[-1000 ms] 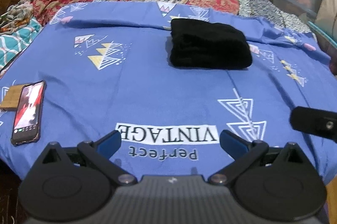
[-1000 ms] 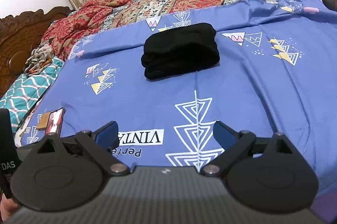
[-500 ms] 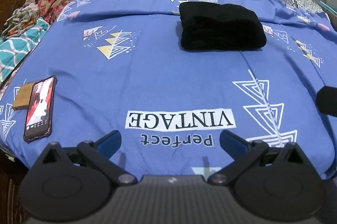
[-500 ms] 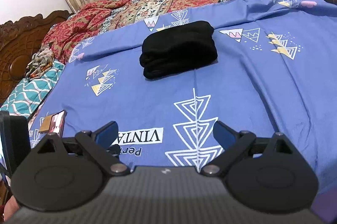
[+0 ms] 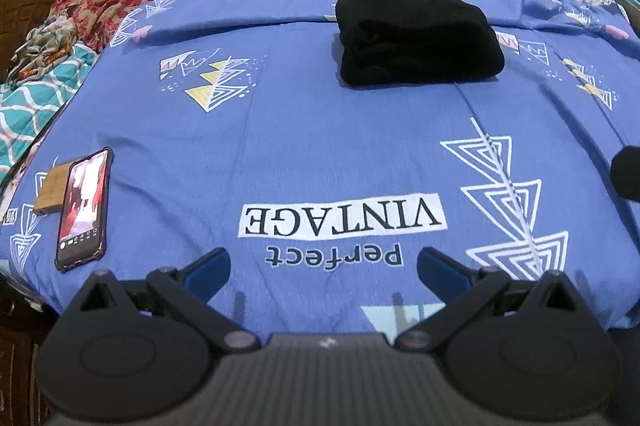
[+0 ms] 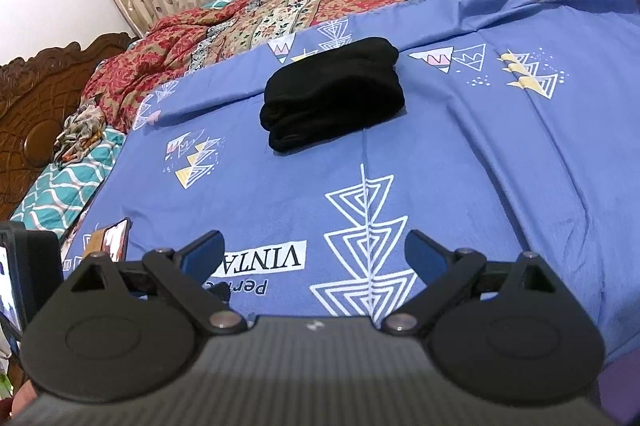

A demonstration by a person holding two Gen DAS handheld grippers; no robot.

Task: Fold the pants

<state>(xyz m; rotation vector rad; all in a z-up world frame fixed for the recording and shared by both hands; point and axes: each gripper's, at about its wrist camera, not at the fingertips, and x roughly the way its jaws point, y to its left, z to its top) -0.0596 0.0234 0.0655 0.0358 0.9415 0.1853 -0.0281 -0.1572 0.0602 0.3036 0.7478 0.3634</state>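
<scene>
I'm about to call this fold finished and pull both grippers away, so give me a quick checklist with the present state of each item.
1. Black pants folded into a compact bundle: ok.
2. Bundle resting on the blue bedsheet, away from its edges: ok.
3. Left gripper open, nothing between the fingers: ok.
4. Right gripper open, nothing between the fingers: ok.
5. Both grippers apart from the pants: ok.
6. Phone near the sheet's left edge, apart from the left gripper: ok.
</scene>
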